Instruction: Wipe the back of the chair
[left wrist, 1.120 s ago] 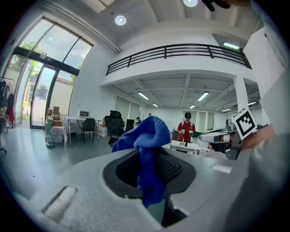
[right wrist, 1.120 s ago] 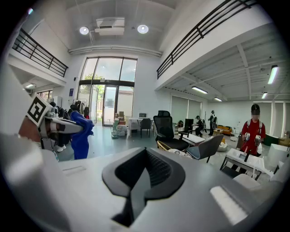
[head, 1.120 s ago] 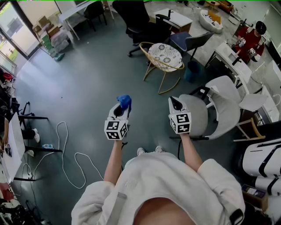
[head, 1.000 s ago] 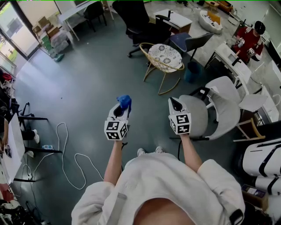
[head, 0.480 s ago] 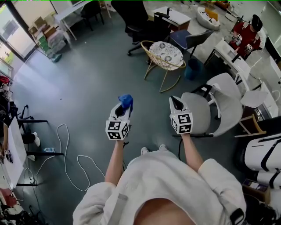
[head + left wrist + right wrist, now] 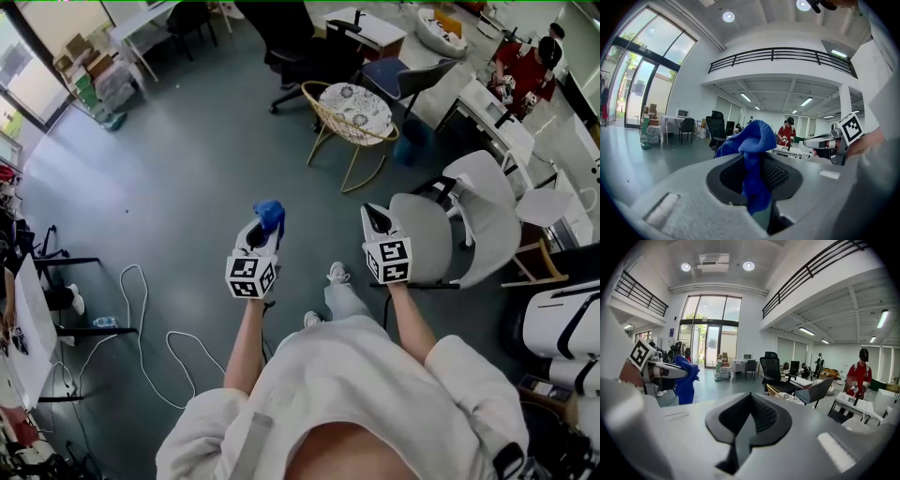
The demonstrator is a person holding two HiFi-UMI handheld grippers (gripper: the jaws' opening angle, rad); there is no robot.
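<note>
Grey floor underfoot; left tool clamps blue cloth, right tool closed, empty; chair seemingly not yet wiped.

The smooth grey-green floor lay beneath my jaws. On it, a looped white cable trailed behind my left jaws, a rattan chair with a patterned cushion stood ahead, and a pale grey shell chair stood just right of my right jaws.

I read the cloth, centre frame, as bright blue. The left gripper and right gripper are white with black-and-white square markers. The chair at right is pale grey. The round seat above it has a floral print and a yellow frame. The floor is grey-green.
</note>
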